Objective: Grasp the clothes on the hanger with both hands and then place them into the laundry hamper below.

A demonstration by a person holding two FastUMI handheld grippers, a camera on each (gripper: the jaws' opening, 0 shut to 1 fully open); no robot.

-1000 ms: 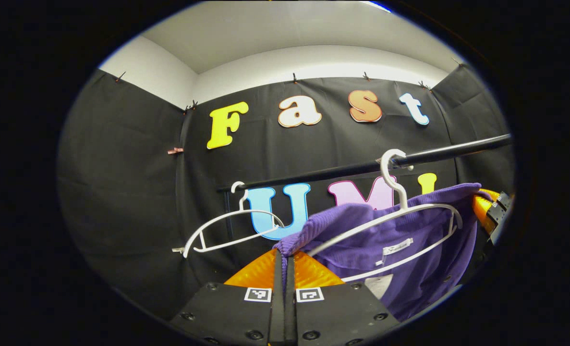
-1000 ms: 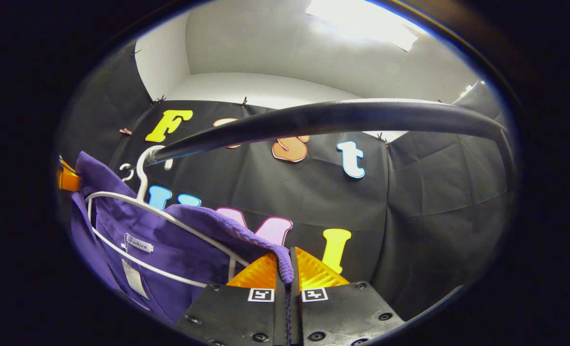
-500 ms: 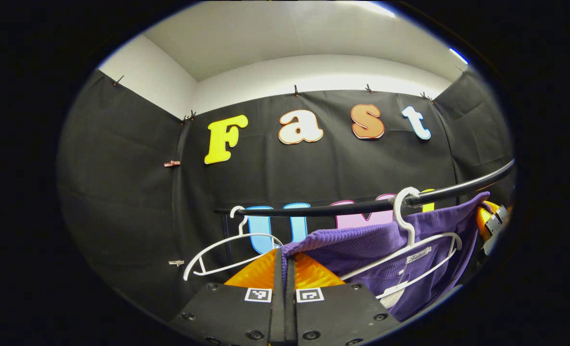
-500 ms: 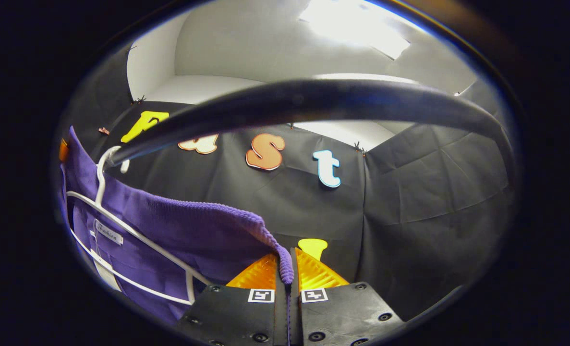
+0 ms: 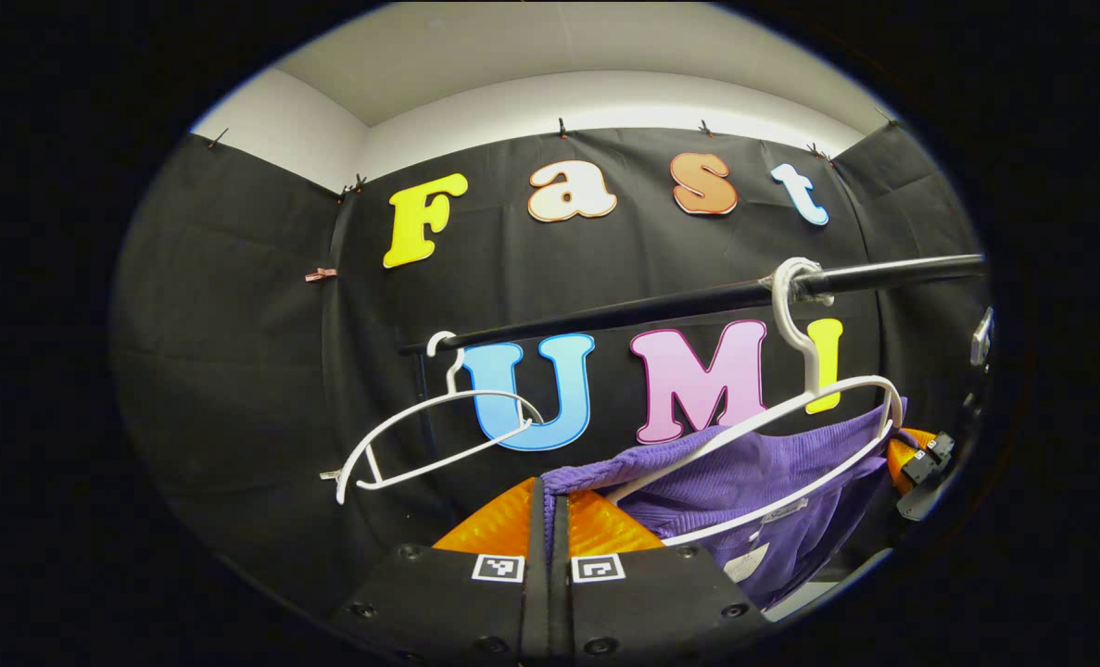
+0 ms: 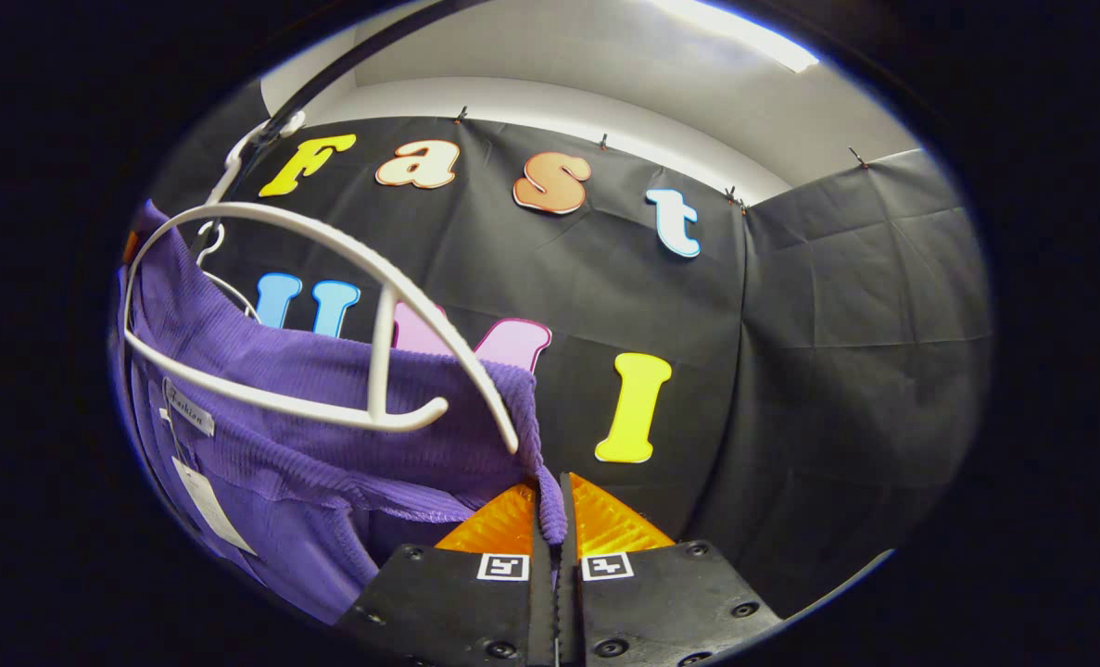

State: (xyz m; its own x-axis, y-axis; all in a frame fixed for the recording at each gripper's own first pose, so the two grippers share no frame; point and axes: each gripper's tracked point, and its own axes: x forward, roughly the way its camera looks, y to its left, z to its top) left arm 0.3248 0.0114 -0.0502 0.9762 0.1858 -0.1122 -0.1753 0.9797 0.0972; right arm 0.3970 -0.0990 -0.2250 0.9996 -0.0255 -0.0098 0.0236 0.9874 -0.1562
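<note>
Pinching the purple ribbed knit garment at its top edge, left tongs and right tongs are both clamped on fabric. Garment hangs below the white plastic hanger, apparently off its arms; hanger hooked on black rail.

In the left gripper view, two hangers are hung on a rail: one hanger to the left, another hanger to the right. A garment is held beneath the right one, between both grippers.
</note>
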